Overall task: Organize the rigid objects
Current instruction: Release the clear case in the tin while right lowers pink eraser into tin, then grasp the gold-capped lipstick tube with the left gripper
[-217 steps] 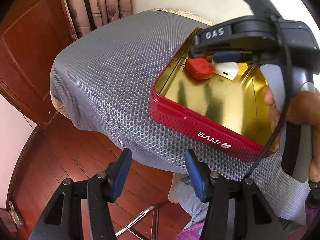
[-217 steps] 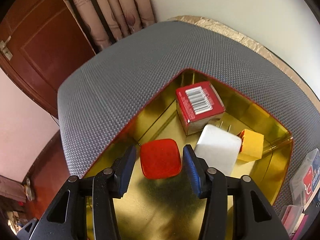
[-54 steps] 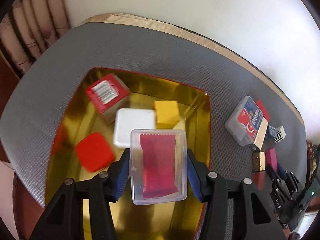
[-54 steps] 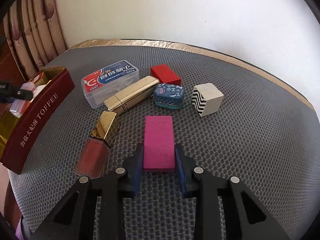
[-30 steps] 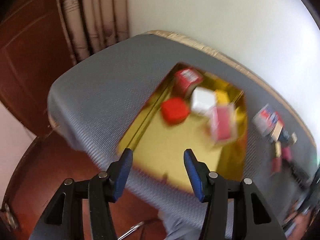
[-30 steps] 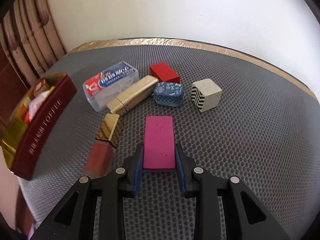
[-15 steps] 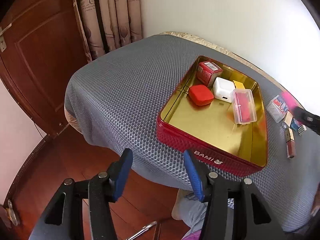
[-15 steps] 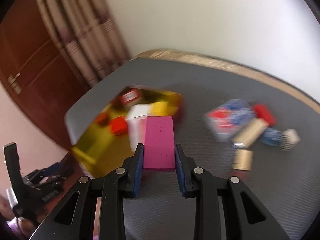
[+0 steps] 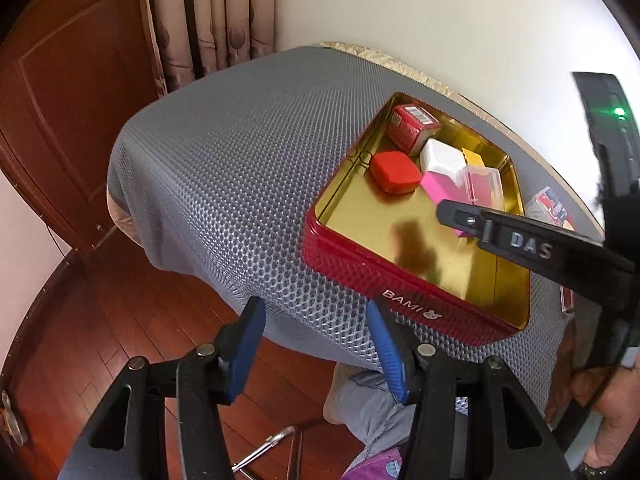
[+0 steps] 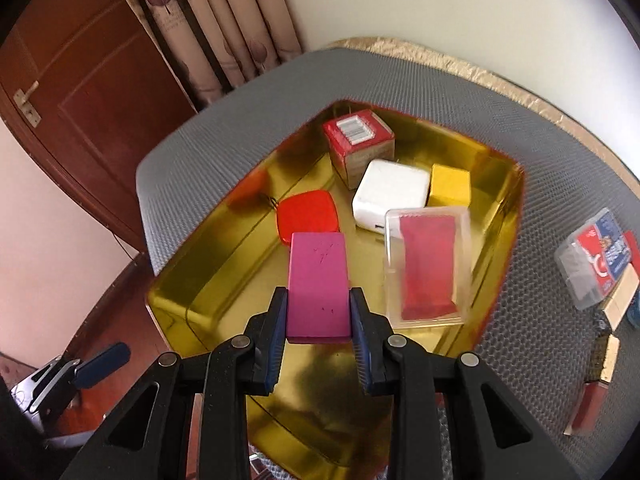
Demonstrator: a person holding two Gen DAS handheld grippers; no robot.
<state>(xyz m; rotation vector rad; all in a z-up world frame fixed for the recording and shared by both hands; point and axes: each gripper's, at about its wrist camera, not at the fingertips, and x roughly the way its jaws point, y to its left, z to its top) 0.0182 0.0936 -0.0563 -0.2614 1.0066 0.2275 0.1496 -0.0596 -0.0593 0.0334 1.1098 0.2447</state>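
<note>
My right gripper [image 10: 319,312] is shut on a flat pink block [image 10: 318,280] and holds it above the gold inside of the red tin [image 10: 180,300]. In the tin lie a red barcode box [image 10: 358,136], a white charger [image 10: 390,192], a yellow cube [image 10: 450,186], a flat red piece [image 10: 308,214] and a clear case with a red packet [image 10: 428,264]. My left gripper [image 9: 316,344] is open and empty, off the table's near edge, in front of the tin [image 9: 400,280]. The right gripper and pink block [image 9: 436,188] also show in the left wrist view.
On the grey mat [image 10: 540,320] right of the tin lie a clear box with a red-blue label [image 10: 596,260], a gold bar [image 10: 620,300] and a gold-capped red tube [image 10: 592,392]. A wooden door [image 10: 100,80] and curtains [image 10: 224,12] stand behind. Wood floor [image 9: 100,320] lies below.
My right gripper has carried the pink block from the mat to above the tin. My left gripper let go of the clear case in the tin and pulled back off the table edge.
</note>
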